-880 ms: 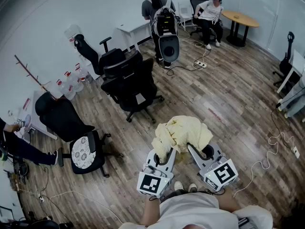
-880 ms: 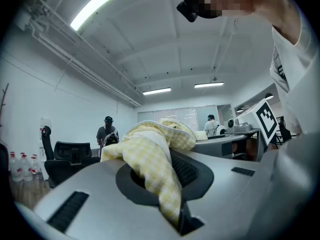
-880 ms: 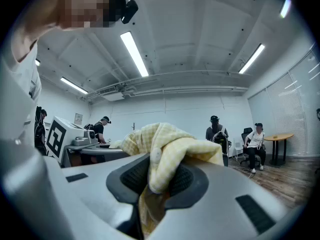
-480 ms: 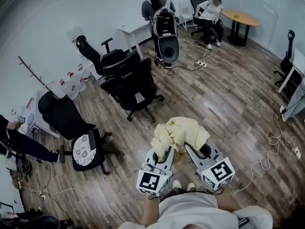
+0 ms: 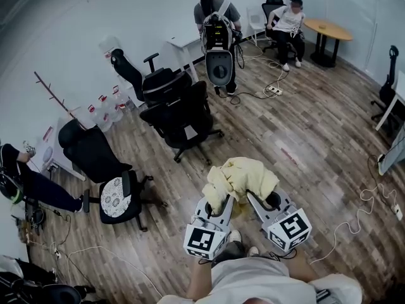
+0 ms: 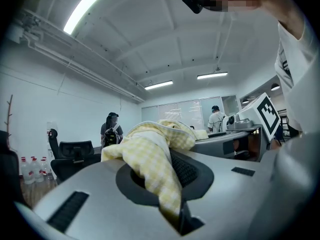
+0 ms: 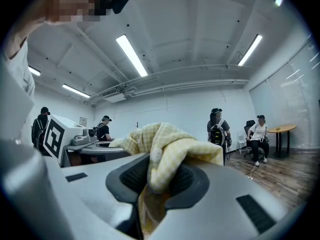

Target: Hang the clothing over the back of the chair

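**Left gripper** [image 6: 172, 179]: the jaws are clenched on the clothing [image 6: 150, 154]. A fold of cloth is pinched between the pads and trails down into the slot behind them.

**Right gripper** [image 7: 159, 181]: the jaws are likewise clamped on the same clothing. A bunched fold rises out over the pads, and a small white button [image 7: 156, 155] sits on this fold.

**Clothing**: soft fabric, pale yellow with a fine white check, heavily crumpled. In the head view it forms a loose bundle that bridges the two gripper tips. It is held in the air just ahead of the person's torso, above the wood floor [image 5: 310, 138]. The bundle bulges upward between the jaws, and no sleeve or hem can be told apart.

**Surroundings**: a group of black chairs [image 5: 183, 116] stands beyond the bundle, well apart from it. Another black chair [image 5: 92, 154] stands at the left, carrying a white patterned seat cover [image 5: 109, 196]. Farther back are two people — one standing [image 5: 218, 11] with gear on the back, one seated [image 5: 290, 21] beside a round table [image 5: 326, 29].
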`<action>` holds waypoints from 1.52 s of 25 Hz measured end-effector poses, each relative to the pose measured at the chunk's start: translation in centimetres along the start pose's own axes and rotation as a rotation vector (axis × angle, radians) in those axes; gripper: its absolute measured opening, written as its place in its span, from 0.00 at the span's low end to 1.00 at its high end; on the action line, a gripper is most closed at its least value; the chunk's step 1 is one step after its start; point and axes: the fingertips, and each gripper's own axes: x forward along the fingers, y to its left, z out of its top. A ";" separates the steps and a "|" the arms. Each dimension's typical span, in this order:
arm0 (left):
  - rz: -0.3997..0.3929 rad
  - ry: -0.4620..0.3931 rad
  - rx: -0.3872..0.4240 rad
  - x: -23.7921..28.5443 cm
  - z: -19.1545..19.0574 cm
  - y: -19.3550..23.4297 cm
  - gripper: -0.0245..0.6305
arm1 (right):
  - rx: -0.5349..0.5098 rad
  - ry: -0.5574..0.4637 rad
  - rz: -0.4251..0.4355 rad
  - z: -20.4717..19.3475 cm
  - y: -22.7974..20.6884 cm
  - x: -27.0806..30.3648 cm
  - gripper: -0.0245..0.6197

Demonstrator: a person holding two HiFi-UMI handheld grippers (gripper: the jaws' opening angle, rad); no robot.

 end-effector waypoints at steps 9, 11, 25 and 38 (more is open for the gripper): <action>-0.008 -0.002 -0.004 2.5 -0.3 3.2 0.13 | 0.001 0.019 -0.021 -0.1 -2.1 3.7 0.18; -0.015 -0.002 -0.007 3.2 -0.3 4.4 0.12 | -0.003 0.020 -0.022 -0.1 -2.6 5.0 0.18; -0.083 -0.014 -0.016 7.3 -0.3 12.5 0.12 | -0.010 0.032 -0.087 0.7 -5.2 13.4 0.18; -0.074 -0.001 -0.028 11.7 -0.7 17.2 0.13 | 0.000 0.050 -0.073 0.8 -8.8 18.7 0.18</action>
